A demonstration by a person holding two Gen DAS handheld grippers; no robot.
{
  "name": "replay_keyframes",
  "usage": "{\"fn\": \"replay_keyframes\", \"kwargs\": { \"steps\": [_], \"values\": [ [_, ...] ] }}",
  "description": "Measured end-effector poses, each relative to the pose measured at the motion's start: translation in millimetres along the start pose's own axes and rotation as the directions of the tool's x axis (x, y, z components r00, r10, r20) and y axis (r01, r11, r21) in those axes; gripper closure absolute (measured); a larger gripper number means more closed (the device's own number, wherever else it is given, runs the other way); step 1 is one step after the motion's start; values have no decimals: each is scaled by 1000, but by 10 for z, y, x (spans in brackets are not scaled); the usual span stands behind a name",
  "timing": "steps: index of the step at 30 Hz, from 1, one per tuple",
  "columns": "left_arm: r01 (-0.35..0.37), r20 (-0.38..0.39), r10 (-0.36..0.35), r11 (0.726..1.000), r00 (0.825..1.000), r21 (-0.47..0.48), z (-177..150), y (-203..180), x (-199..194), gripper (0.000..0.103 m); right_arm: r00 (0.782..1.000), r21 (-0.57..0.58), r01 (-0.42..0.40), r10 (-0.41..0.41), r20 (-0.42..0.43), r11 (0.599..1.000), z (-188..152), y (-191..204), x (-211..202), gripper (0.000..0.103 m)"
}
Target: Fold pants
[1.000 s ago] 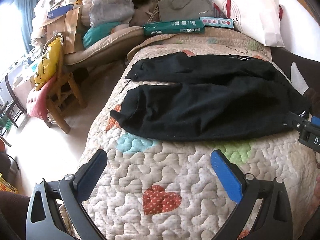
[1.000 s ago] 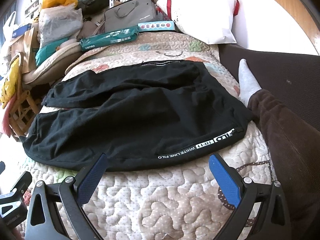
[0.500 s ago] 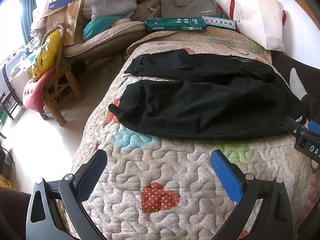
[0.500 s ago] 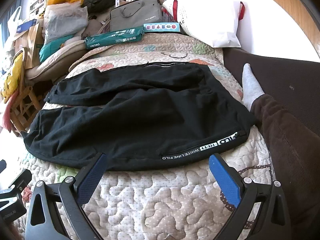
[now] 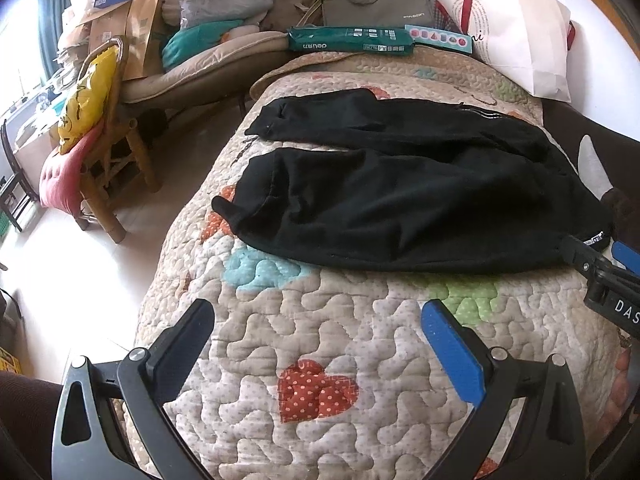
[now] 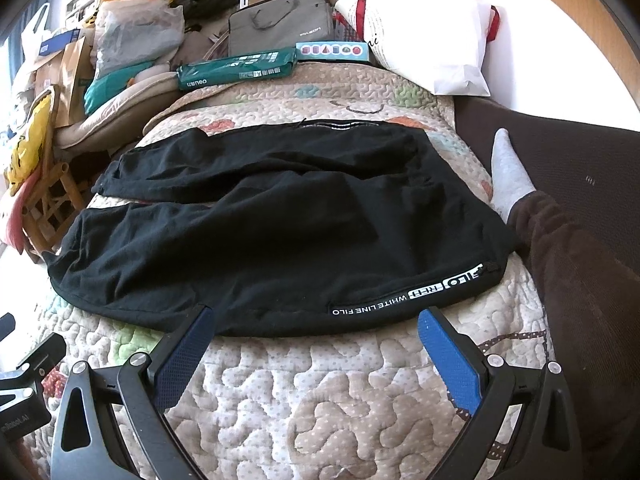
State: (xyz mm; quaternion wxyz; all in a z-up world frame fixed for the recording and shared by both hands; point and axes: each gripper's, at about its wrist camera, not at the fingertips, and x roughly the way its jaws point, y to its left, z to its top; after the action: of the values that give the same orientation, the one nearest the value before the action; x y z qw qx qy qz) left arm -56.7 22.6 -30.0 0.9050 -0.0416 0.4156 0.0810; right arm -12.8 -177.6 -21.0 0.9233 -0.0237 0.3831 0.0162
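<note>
Black pants (image 5: pixel 400 196) lie spread flat across a quilted bed cover (image 5: pixel 320 344), legs toward the left, waistband toward the right with white lettering (image 6: pixel 404 292). They also show in the right wrist view (image 6: pixel 280 232). My left gripper (image 5: pixel 320 316) is open and empty, hovering over bare quilt short of the near leg's hem. My right gripper (image 6: pixel 316 320) is open and empty, its fingertips at the near edge of the pants by the waist. The right gripper's body shows at the left view's right edge (image 5: pixel 608 284).
A white bag (image 6: pixel 424 36), a green package (image 6: pixel 236 72) and a grey laptop bag (image 6: pixel 280 28) sit at the bed's far end. A wooden chair with cushions (image 5: pixel 92 152) stands left of the bed. A person's leg and sock (image 6: pixel 516 184) lie at the right.
Both grippers have drawn back and risen slightly, so the pants sit a little farther off. The pants have not moved. Both grippers stay open.
</note>
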Motion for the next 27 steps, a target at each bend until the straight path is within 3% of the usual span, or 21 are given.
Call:
{"fn": "replay_keyframes", "kwargs": {
  "steps": [11,17,23,27],
  "values": [
    [35,17,-35,999,999,-31,37,38,-67,0,1000,-4,0,0,-2,1000,-13,9,15,0],
    [-5,23,5,1000,1000,-15,68,35,-84,0,1000,-18,6,-5,7,1000,-10,34,12,0],
    [1,65,0,1000,998,-19,489,177,-261,0,1000,-14,-9,8,-10,1000,144,-7,-13,0],
    [-28,95,26,999,995,15,810,243,-194,0,998,-14,-51,52,33,999,511,-110,-146,0]
  ]
}}
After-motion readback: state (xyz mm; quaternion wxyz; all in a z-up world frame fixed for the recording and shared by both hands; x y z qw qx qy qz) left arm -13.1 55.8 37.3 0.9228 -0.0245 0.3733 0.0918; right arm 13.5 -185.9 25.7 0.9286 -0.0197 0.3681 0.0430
